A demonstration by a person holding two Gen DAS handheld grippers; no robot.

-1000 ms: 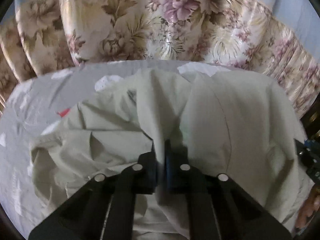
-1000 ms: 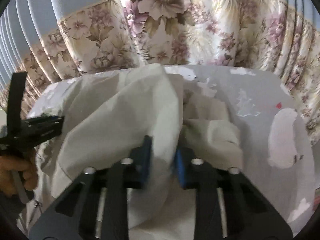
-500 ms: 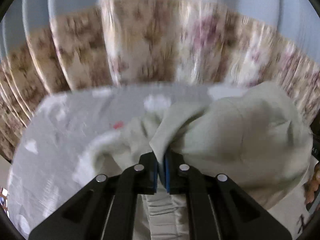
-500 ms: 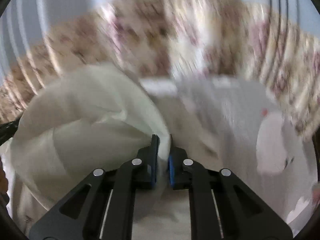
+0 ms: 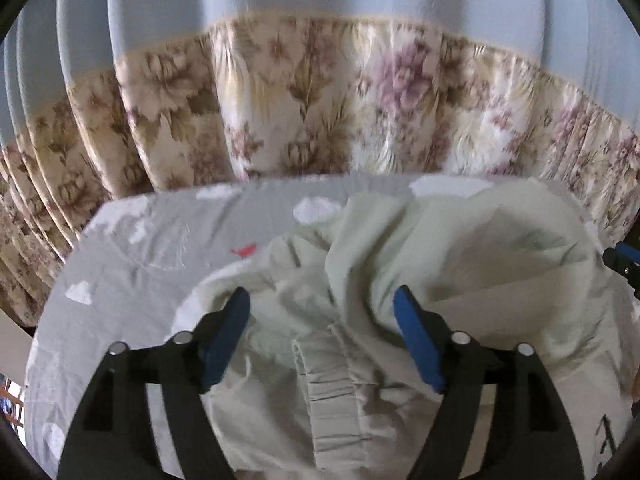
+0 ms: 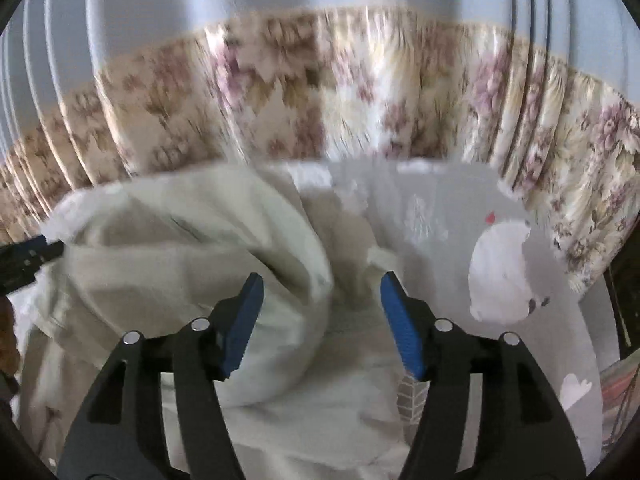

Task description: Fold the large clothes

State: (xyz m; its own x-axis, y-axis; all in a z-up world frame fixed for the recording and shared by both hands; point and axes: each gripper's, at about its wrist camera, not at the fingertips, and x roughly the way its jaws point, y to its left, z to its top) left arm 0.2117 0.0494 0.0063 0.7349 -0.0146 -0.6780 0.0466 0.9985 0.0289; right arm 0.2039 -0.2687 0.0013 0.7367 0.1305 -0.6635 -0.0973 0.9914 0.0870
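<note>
While both tools were held above the bed, the left gripper [image 5: 322, 336] was recorded with its blue pads [image 5: 224, 338] spread wide, nothing being clasped between them. The right gripper [image 6: 322, 322] was likewise noted as wide apart and empty. A pale cream garment [image 5: 400, 264], crumpled and bunched, was found lying on the grey bedsheet [image 5: 160, 240], directly beneath and ahead of both tools; a gathered elastic band [image 5: 332, 396] was seen just below the left tool. A floral curtain [image 5: 320, 100] was logged behind the bed. A white bear print [image 6: 500, 272] was observed on the bedsheet, right of the garment.
</note>
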